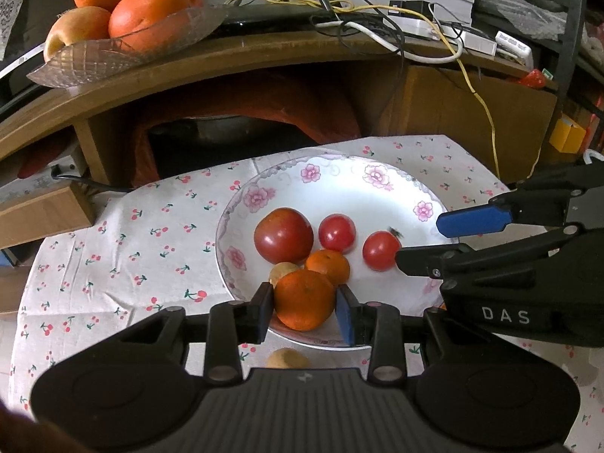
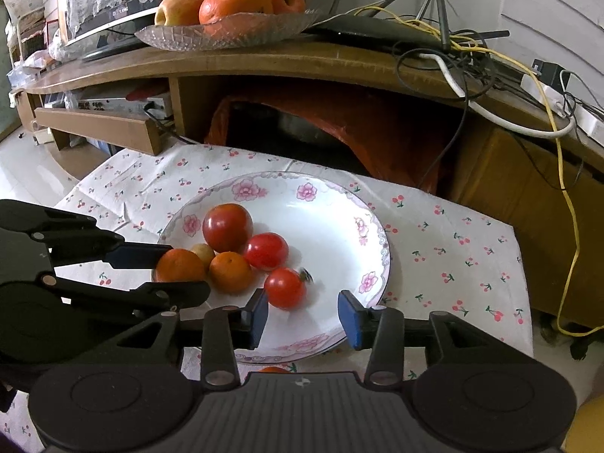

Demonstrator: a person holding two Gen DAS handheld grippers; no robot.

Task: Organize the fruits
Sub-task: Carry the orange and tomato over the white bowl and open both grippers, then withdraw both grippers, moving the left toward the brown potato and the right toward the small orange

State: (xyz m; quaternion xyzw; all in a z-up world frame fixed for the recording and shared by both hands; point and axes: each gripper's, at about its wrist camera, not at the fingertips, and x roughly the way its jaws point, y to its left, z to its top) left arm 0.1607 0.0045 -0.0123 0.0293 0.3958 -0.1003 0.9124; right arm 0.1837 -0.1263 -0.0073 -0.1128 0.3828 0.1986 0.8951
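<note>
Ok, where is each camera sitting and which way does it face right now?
Left wrist: on the left tongs, angled down across the plate toward the shelf; its tongs clamp an orange, right tongs enter from the right.
Right wrist: on the right tongs, same downward slant; its open tongs flank a tomato, left tongs enter from the left.
Shared: plate, orange, tomato, the shelf's fruit dish.

A plate (image 2: 372,234) sits on a cloth (image 2: 453,241) spread over the tabletop, in front of a wooden shelf (image 2: 264,60). In the plate, three tomatoes (image 2: 227,226) lie behind and right of two mandarins (image 2: 230,271). A glass dish (image 2: 226,34) of fruit stands on the shelf, cables (image 2: 472,53) to its right.
</note>
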